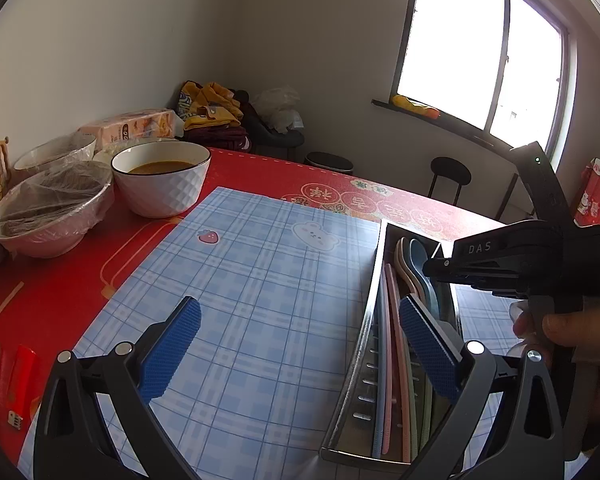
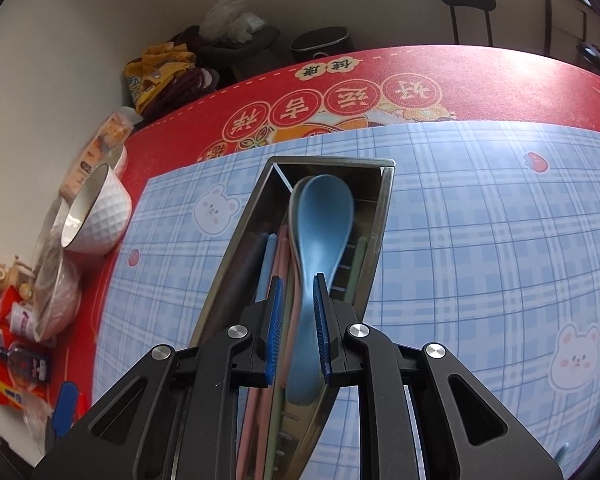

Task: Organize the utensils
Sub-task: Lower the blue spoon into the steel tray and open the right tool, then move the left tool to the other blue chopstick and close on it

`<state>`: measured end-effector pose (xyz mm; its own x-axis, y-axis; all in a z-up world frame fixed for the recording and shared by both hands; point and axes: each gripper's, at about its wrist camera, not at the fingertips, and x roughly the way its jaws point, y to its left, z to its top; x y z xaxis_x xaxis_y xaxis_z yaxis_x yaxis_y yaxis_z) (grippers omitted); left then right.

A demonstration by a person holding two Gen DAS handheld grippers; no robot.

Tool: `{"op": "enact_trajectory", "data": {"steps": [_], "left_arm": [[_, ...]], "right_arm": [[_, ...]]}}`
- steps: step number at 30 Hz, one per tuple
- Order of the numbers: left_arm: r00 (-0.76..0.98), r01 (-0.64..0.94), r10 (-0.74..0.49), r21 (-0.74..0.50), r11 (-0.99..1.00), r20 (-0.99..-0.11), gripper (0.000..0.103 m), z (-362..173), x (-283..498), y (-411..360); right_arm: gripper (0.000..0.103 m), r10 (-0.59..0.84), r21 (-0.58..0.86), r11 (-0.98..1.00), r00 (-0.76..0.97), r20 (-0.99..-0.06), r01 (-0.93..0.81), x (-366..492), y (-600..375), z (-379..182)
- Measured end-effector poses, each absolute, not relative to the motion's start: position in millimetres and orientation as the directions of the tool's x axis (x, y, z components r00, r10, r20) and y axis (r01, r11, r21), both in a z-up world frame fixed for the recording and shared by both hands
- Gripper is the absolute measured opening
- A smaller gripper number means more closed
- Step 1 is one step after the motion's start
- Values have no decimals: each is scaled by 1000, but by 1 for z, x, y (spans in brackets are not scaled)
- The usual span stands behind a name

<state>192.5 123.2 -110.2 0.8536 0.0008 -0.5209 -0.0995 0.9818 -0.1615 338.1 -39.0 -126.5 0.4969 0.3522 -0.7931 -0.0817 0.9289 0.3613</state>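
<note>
A blue spoon (image 2: 320,224) is seen lying lengthwise in a long steel utensil tray (image 2: 384,216), its bowl toward the tray's far end and its handle running back between the blue pads of the right tongs (image 2: 298,330). The pads are drawn in narrowly on either side of the handle; from the right wrist view a sliver of space seems to remain on the left pad's side, so whether the handle is actually pressed cannot be told for certain. Beside and beneath the spoon, pastel chopsticks (image 2: 278,256) in blue, pink and green are laid along the tray's length. The tray is set on a blue plaid mat (image 2: 480,240) printed with bears and strawberries, which is spread over a red cloth with Chinese characters covering the counter (image 2: 500,80). In the left wrist view the left tongs (image 1: 300,350) are held released, the pads wide apart, with nothing between them, one pad over the mat and the other over the tray (image 1: 370,300). The right tool is seen there gripped by a hand (image 1: 580,344) at the right edge. A white bowl of brown liquid (image 1: 160,180) and two bowls covered with film (image 1: 52,208) are placed at the counter's left end, well apart from the tray.
</note>
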Motion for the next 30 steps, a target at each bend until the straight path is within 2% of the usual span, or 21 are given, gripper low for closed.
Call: {"op": "enact_trajectory", "data": {"steps": [9,15,17,20,22,26,30], "left_arm": [[875,-34,-45,-154,988,-482,97,-106,186,112],[890,18,-65,-107,994,-452,97,-105,181,96],[897,35,-74,-95,995,-436,93,-104,178,90],[899,5,-44,-91,996,-436,76,-100,175,80],[894,0,-46,-103,995,-445,59,-96,170,69],[842,118,-184,-159,980,-507,47,-98,159,23],[696,301,-359,-202,932,-621,26,-118,152,-38]], "right_arm": [[16,306,160,950,692,-654,-268,268,-89,-97],[16,285,198,958,740,-609,-205,211,-178,-113],[16,263,205,964,752,-604,-172,193,-206,-116],[16,244,230,965,766,-594,-128,172,-242,-120],[16,229,248,964,771,-594,-95,164,-260,-127],[16,221,299,953,768,-601,-41,158,-284,-142],[16,252,360,932,792,-557,-44,152,-294,-142]]}}
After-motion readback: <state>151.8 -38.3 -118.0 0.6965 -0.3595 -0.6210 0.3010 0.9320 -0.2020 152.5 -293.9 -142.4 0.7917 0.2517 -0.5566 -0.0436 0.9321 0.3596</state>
